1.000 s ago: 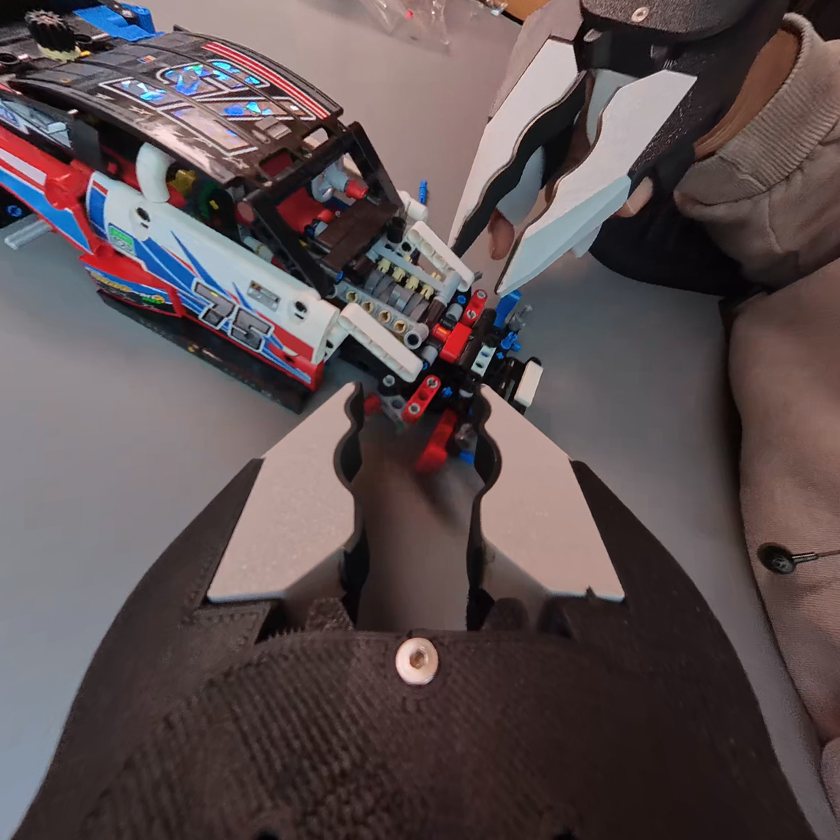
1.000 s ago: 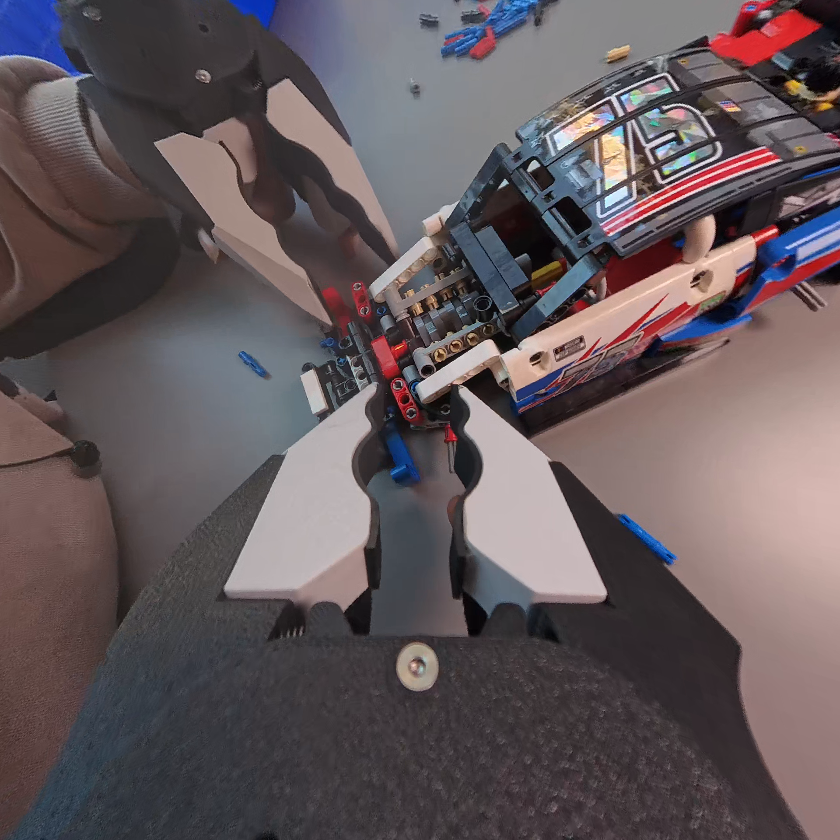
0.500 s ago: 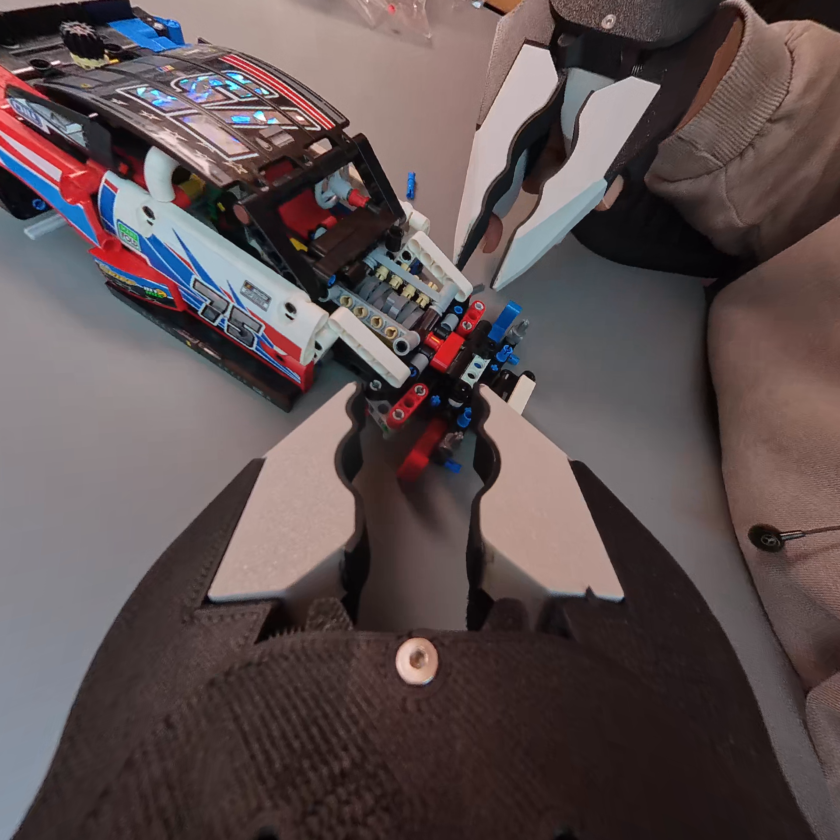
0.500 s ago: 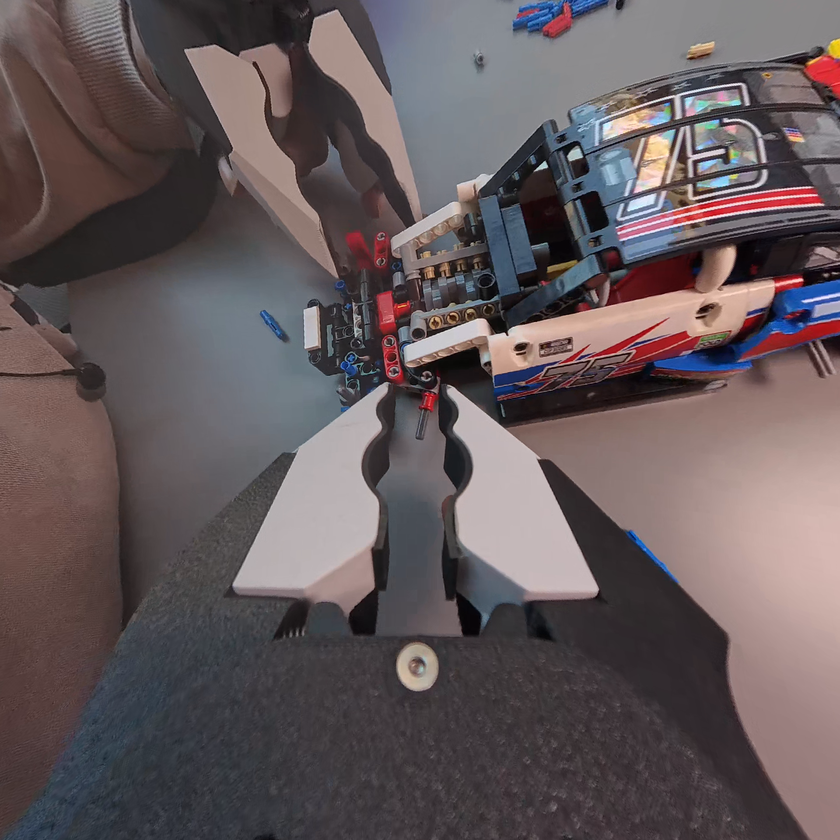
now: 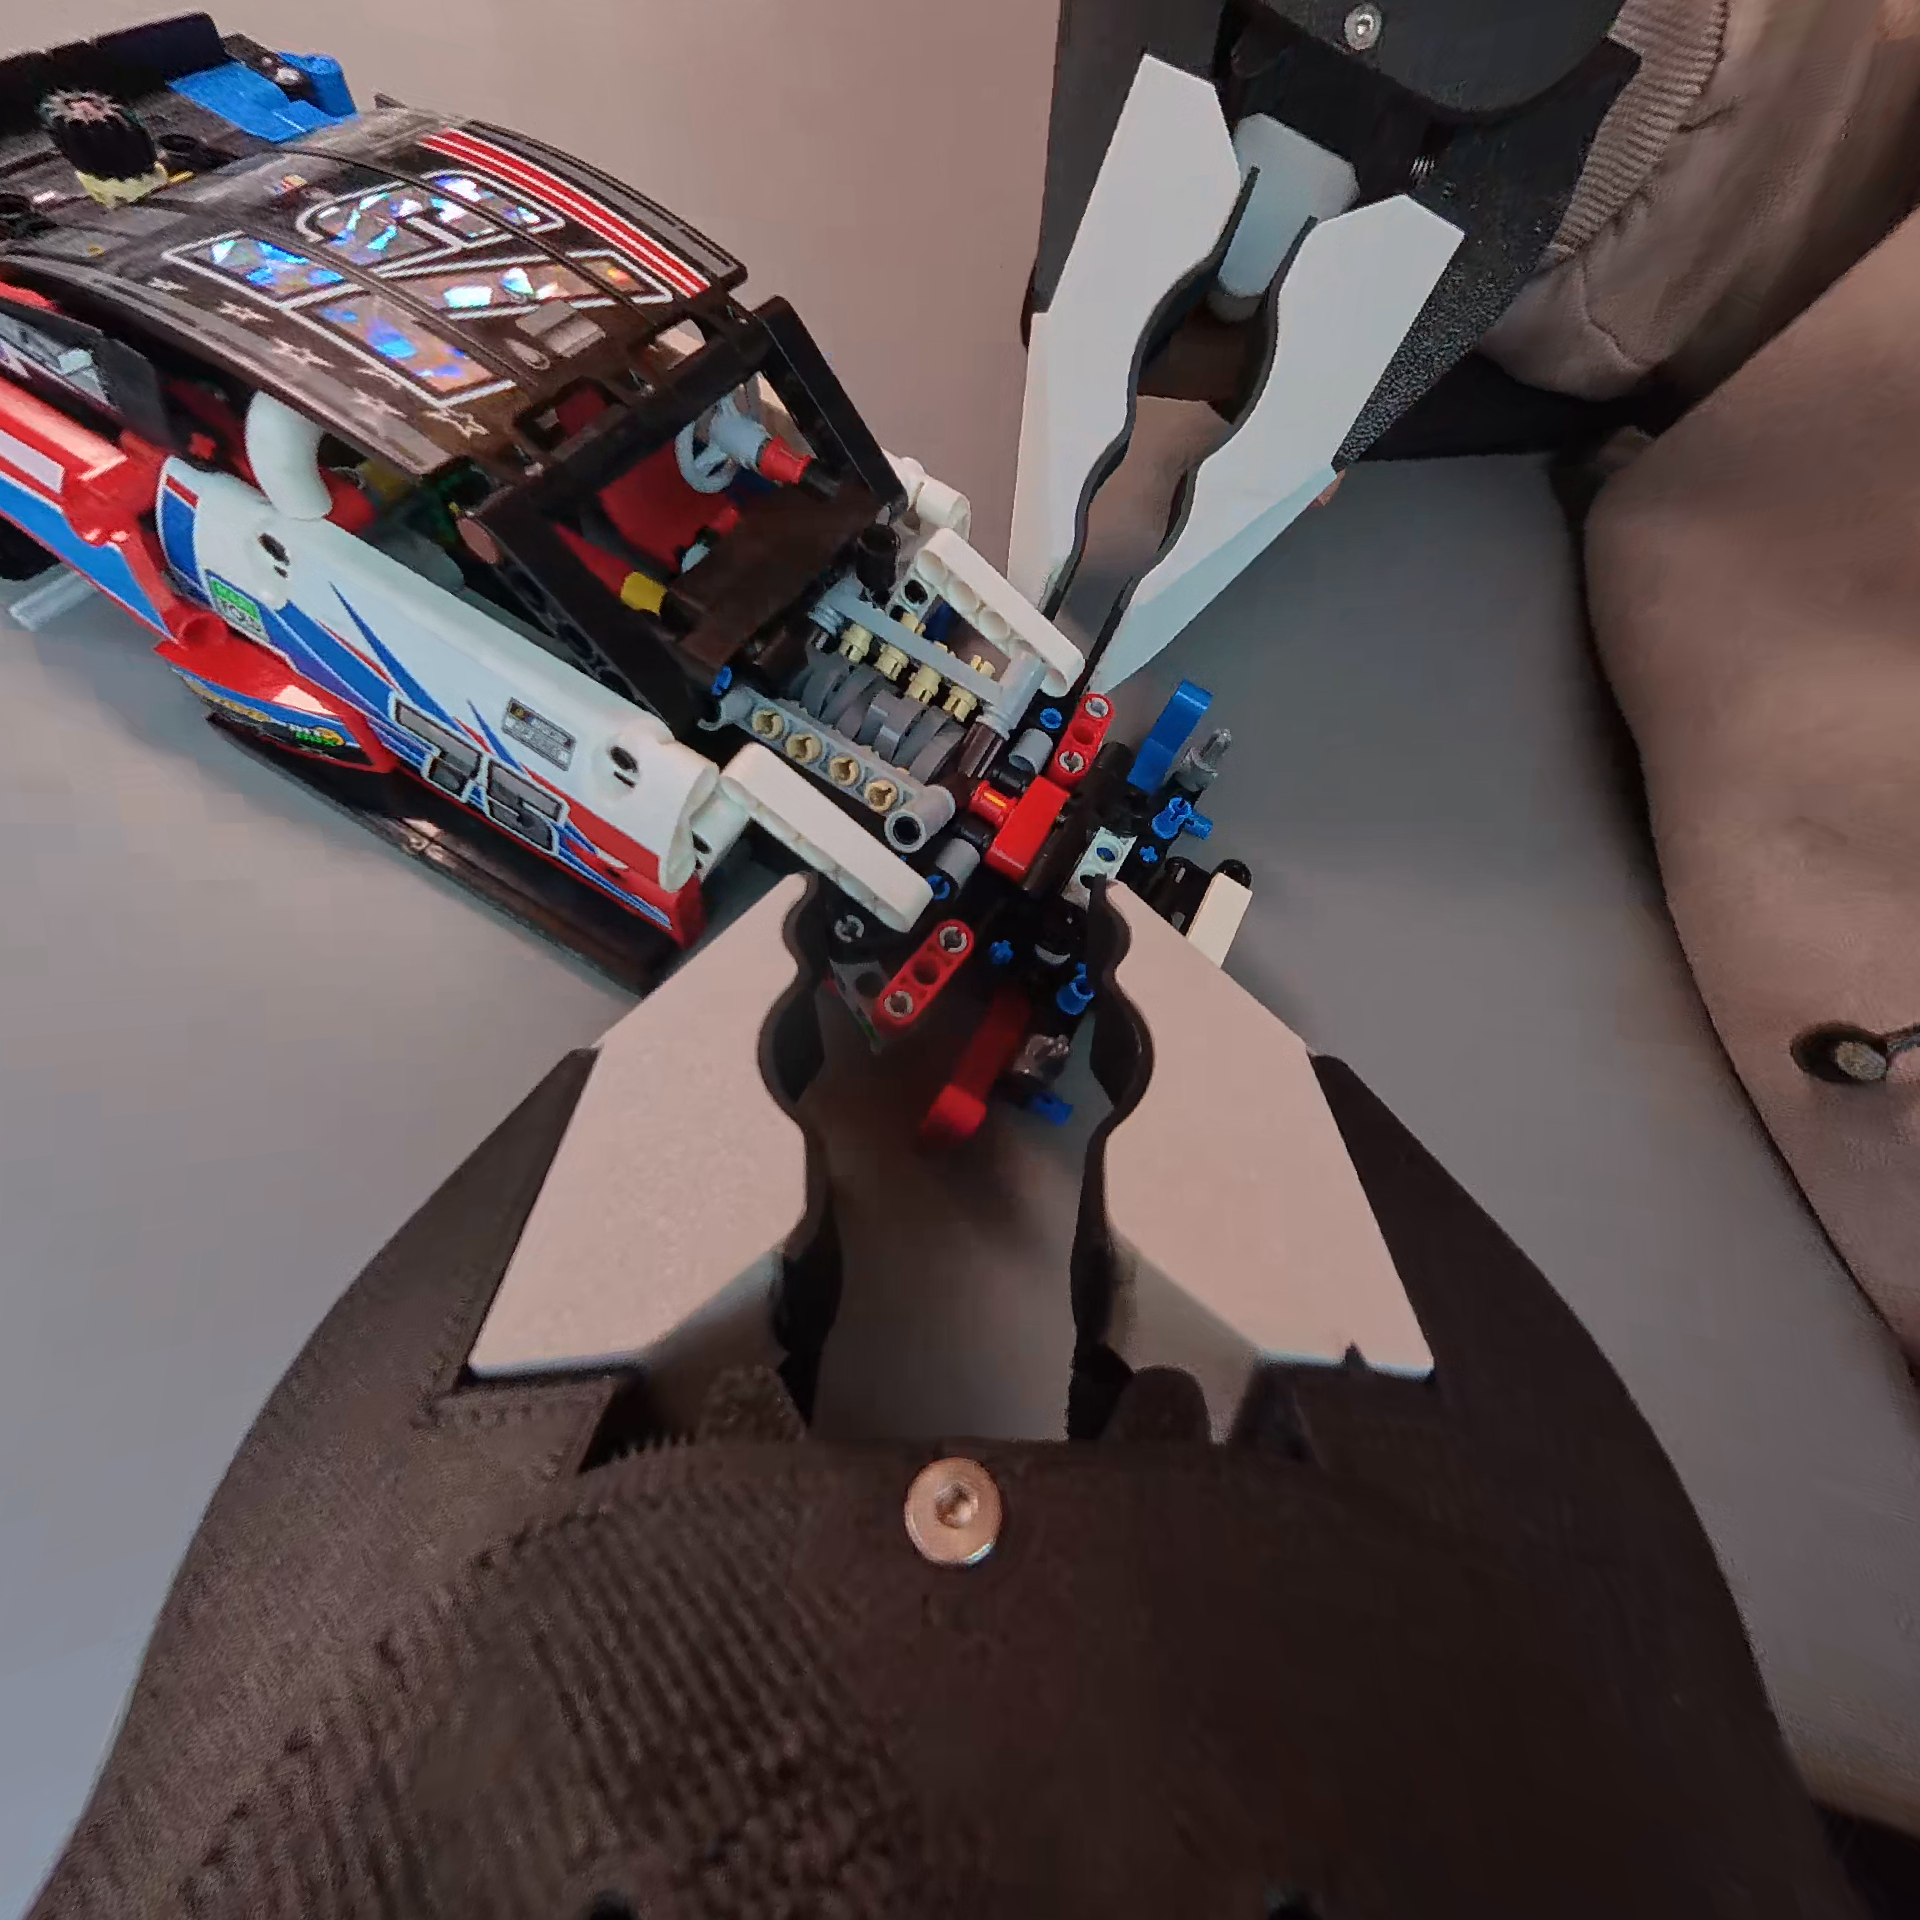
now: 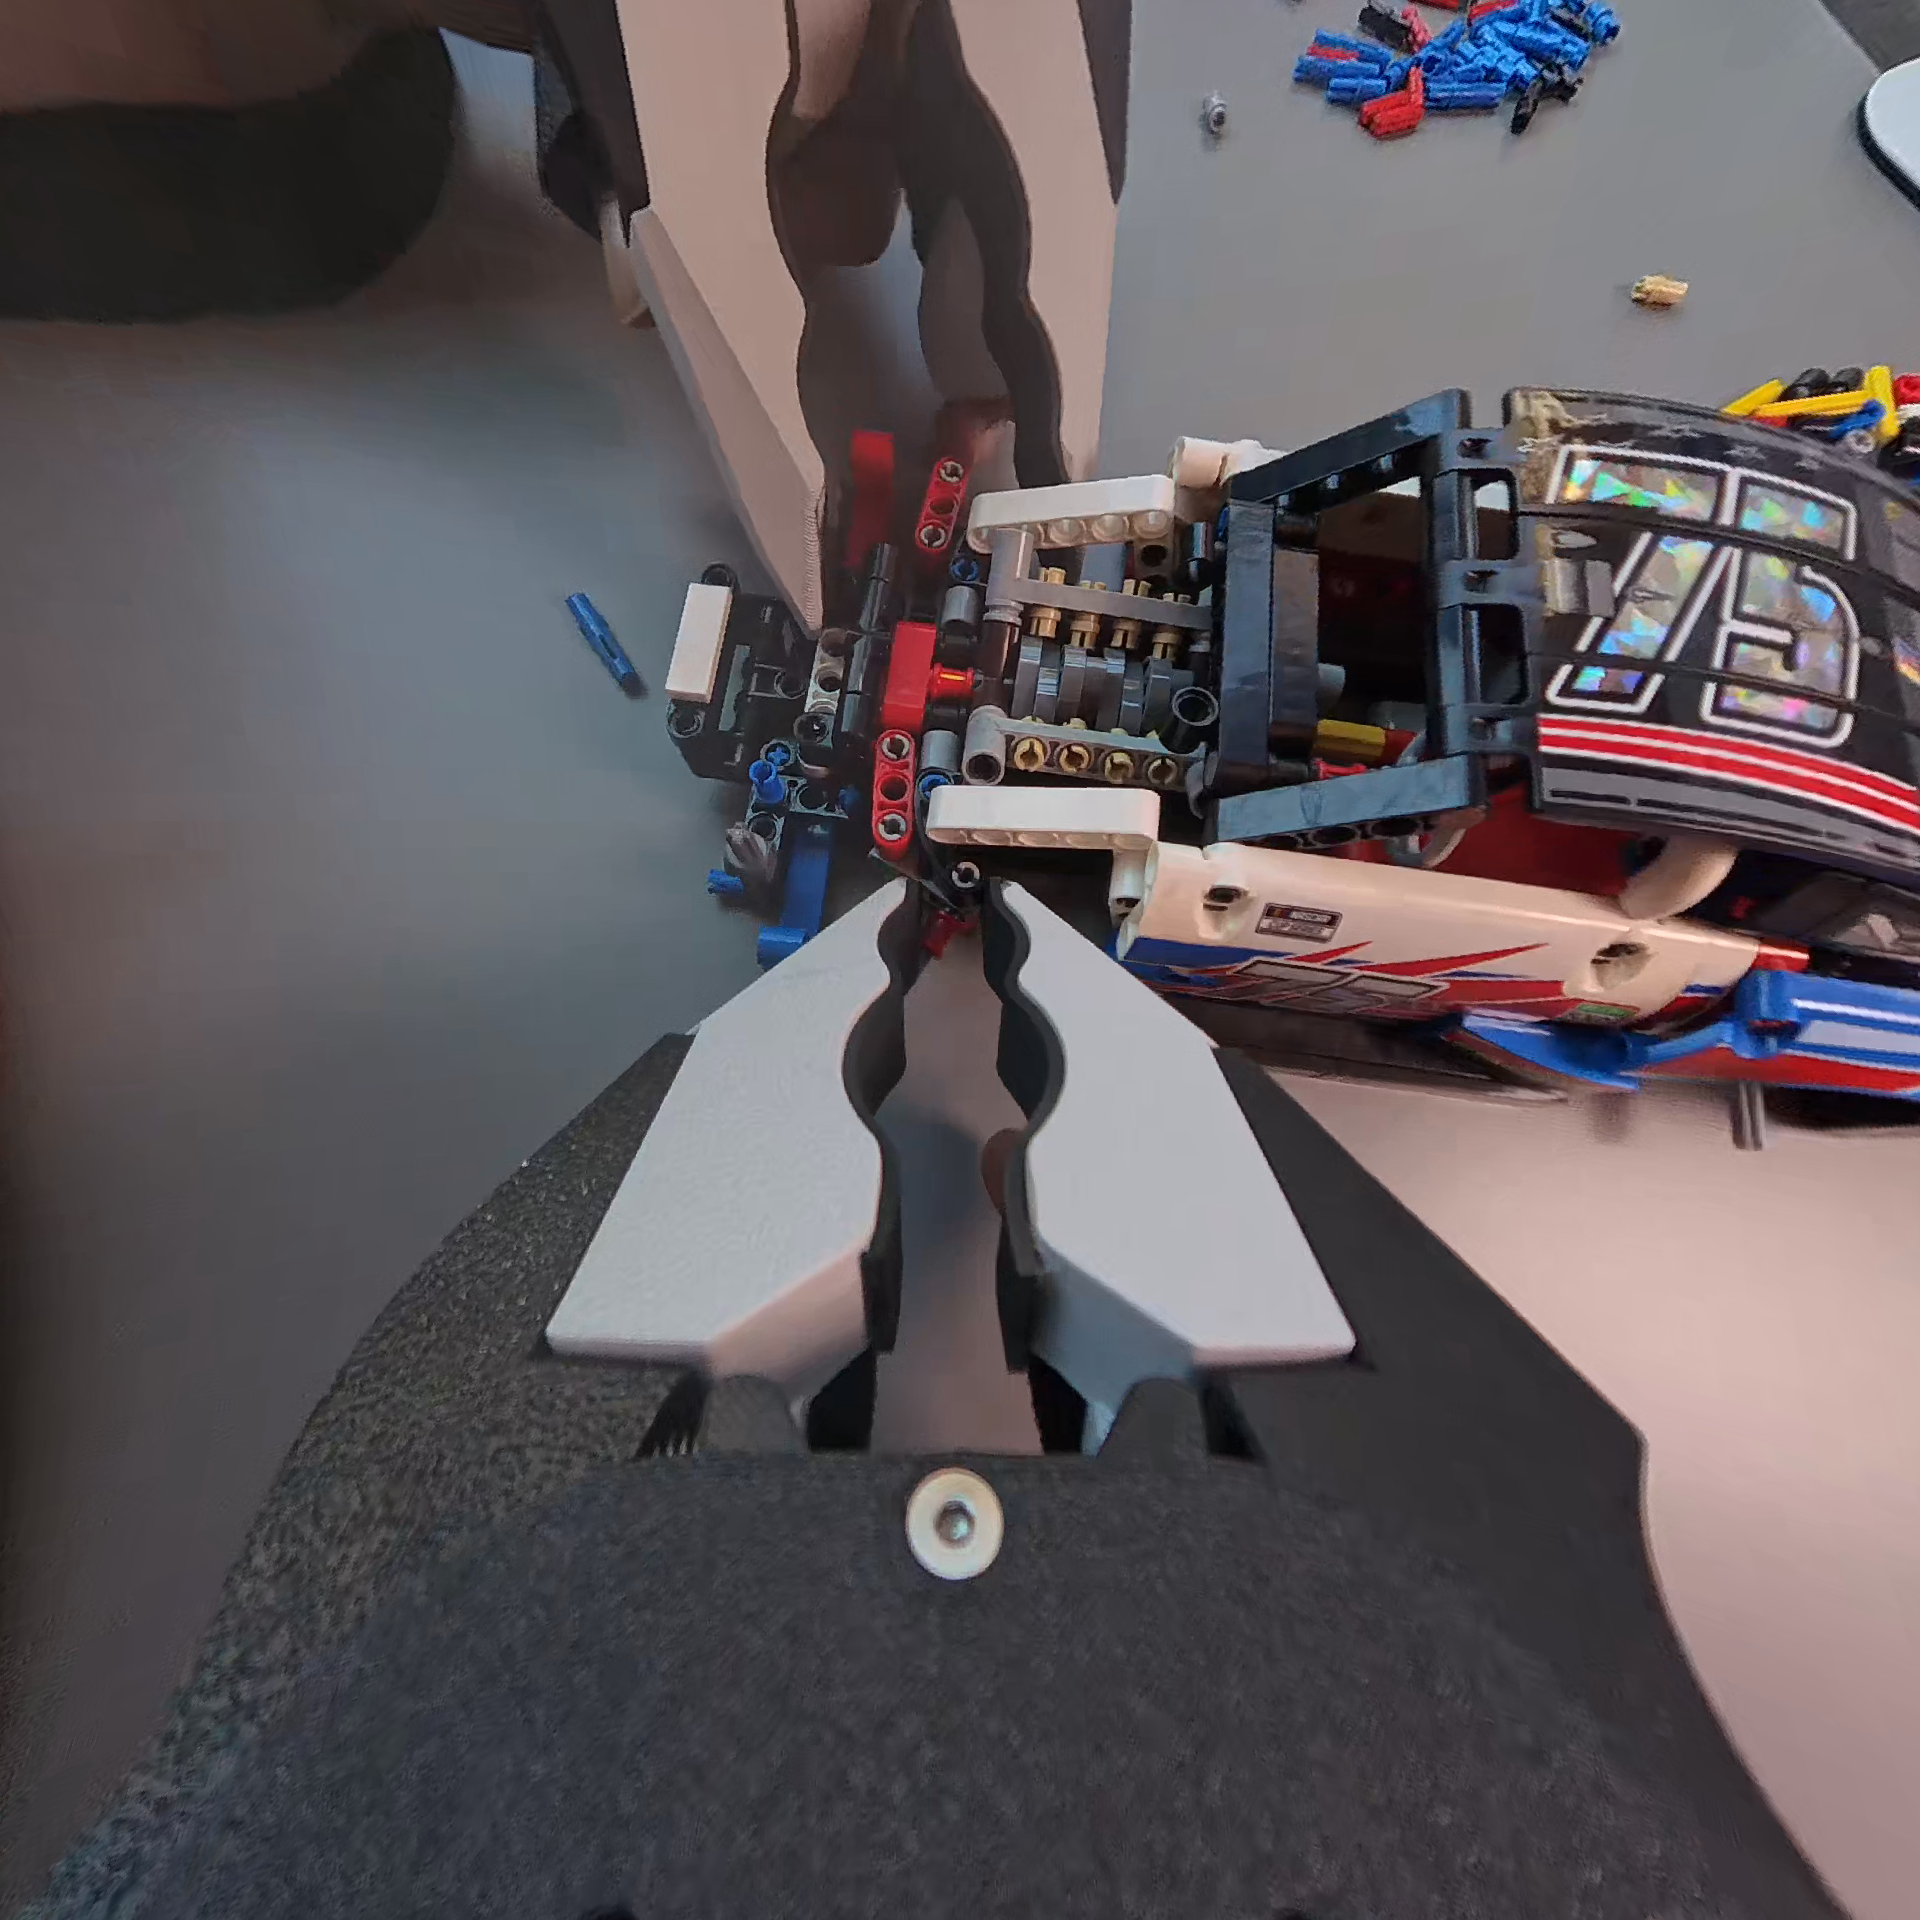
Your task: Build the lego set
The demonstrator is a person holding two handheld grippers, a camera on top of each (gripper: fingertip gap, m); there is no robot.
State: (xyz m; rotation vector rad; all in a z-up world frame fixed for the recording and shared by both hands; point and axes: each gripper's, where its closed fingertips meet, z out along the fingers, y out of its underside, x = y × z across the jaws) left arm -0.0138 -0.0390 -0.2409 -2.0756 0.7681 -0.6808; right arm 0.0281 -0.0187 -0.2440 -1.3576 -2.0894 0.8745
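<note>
Grey counter [image 5: 312, 1143] carries a lego race car [image 5: 436, 582], black roof with shiny stickers, white/red/blue side panels, lying lengthwise with its open unfinished front end [image 5: 997, 831] toward both tongs. Front end shows grey engine block with tan pins, white beams either side, red and blue technic bits, small white tile at the very nose.

Left tongs [image 5: 956, 914]: apart, wide gap, tips straddling the front assembly from one side; a red beam [image 5: 977, 1060] and a red perforated link [image 5: 925, 966] sit between the fingers, contact with the pads unclear. Not clamped on anything visible.

Right tongs [image 6: 951, 899]: nearly together, narrow gap at the tips, a small red-tipped pin [image 6: 940, 930] sits right between the tips at the lower corner of the car's front, just below the white beam [image 6: 1039, 816]. Looks pinched, but blurred there. In the left wrist view the same tongs [image 5: 1091, 644] come down from above onto the far side of the front end.

Loose stuff: blue pin [image 6: 603, 639] on the counter beside the nose, pile of blue/red/black pins [image 6: 1455, 57] far back, one tan piece [image 6: 1657, 291] alone, yellow and black parts [image 6: 1829, 400] behind the roof. Person's beige sleeve [image 5: 1766, 727] at the edge, beside the counter.
</note>
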